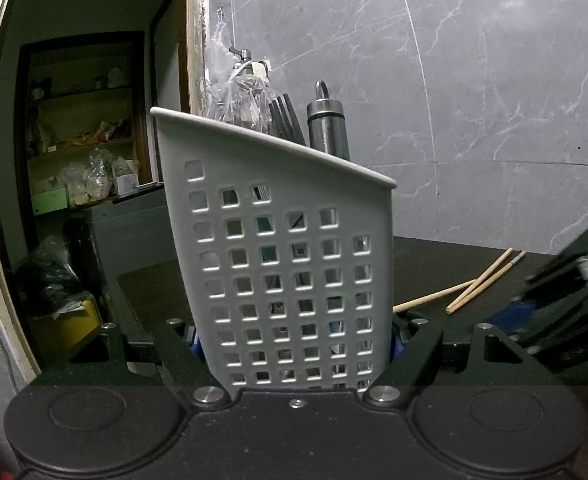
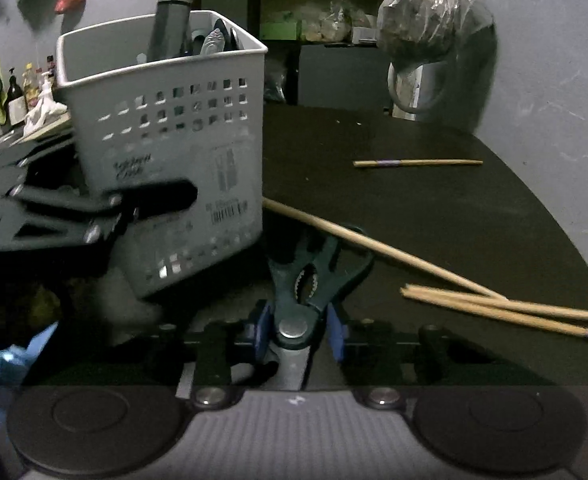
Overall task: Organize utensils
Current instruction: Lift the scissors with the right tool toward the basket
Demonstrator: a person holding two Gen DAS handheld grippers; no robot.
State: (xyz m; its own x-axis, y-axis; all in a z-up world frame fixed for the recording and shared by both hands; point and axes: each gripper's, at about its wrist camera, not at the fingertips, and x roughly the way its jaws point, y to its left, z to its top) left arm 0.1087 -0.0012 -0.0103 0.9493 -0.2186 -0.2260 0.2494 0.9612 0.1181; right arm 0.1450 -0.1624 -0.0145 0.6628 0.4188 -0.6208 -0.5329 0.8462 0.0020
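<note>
While the left gripper (image 1: 296,344) clamps the basket (image 1: 281,248), the right gripper (image 2: 300,330) grips scissors (image 2: 314,276), chopsticks (image 2: 494,304) at three o'clock.

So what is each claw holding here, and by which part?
Left claw: the grey utensil basket, clamped across its lower walls. Right claw: the green-handled scissors, at the pivot.

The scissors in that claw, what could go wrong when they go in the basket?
The scissors sit between the right gripper pads only near the pivot, so they might swing or slip. The basket is tilted in the left gripper and already crowded, so they could snag. The chopsticks beside them could get knocked.
</note>
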